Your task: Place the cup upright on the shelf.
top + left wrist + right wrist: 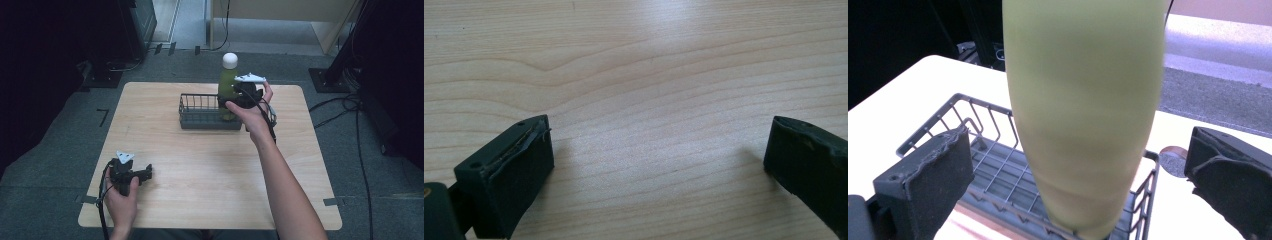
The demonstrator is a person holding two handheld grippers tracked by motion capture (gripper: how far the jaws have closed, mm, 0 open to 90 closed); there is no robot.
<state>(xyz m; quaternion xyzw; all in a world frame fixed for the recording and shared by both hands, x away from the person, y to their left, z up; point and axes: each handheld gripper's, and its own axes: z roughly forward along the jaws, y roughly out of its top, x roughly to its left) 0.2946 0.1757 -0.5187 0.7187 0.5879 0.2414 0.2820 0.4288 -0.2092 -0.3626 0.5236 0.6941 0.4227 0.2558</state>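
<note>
The desk (pixel 200 165) carries a dark wire basket (pixel 200 112) near its far edge, set where the right arm reaches it easily. A green bottle (pixel 228 85) with a white cap stands upright in the basket's right end. The right tool (pixel 239 97) sits level with the bottle's body, its 2 jaws spread wide on either side and not touching it. The left tool (pixel 142 175) rests low at the near-left corner, jaws wide, holding nothing, likely parked out of the way.

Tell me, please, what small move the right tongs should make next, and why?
Probably draw straight back. The right tongs stand open either side of the green bottle, which stands upright in the wire basket, so it looks released; the left tongs rest open.
</note>
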